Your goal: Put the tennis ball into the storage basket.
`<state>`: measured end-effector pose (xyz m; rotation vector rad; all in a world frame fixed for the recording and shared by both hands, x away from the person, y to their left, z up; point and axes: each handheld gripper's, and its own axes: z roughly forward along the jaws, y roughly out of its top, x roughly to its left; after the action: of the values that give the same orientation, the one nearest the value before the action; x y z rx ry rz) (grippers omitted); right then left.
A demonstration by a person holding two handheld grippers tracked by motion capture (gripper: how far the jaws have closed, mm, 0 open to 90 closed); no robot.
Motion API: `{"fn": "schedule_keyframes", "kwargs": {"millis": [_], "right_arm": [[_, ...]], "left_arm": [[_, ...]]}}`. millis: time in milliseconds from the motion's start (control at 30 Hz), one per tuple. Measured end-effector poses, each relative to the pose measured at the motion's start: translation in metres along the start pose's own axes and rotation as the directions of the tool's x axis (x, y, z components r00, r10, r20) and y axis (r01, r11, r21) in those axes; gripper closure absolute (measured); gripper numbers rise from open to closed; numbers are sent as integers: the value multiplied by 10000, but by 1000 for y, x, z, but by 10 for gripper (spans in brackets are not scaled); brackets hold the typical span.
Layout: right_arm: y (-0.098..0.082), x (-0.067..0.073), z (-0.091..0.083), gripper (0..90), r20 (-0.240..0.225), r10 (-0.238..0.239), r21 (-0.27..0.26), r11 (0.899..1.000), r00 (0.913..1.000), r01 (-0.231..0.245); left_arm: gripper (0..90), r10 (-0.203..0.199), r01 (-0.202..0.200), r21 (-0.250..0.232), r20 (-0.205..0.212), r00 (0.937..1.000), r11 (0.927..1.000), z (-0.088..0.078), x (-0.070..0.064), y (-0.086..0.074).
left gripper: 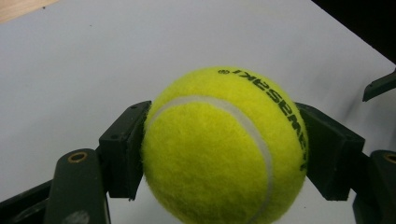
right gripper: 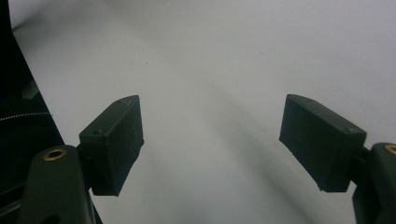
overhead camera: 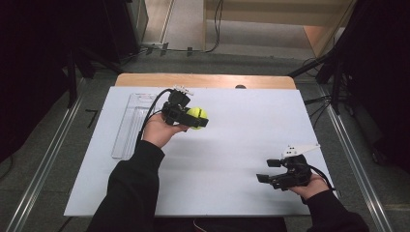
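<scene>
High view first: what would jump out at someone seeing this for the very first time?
The bright yellow tennis ball stands out, clamped between the black jaws of the left gripper above the far left part of the white table. Near the table's right front corner, the right gripper is open with nothing between its jaws. A clear plastic tray lies along the left edge.

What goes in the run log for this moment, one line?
left tongs: shut on tennis ball, held above white board | right tongs: open, empty, near board's right edge | clear tray: untouched

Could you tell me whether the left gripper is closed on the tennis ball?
Yes, shut on it: the left gripper has both pads pressed against the sides of the tennis ball, held above the white board.
</scene>
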<state>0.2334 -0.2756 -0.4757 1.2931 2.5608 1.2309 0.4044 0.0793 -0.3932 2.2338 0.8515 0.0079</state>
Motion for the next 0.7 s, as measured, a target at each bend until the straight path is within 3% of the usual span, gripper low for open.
{"fn": "schedule_keyframes", "kwargs": {"millis": [700], "right_arm": [[1,0,1,196,-37,-24,-1,10000,10000,24]], "left_arm": [[269,-380,374,-127,-485,9981,9992,-16,16,-9]]}}
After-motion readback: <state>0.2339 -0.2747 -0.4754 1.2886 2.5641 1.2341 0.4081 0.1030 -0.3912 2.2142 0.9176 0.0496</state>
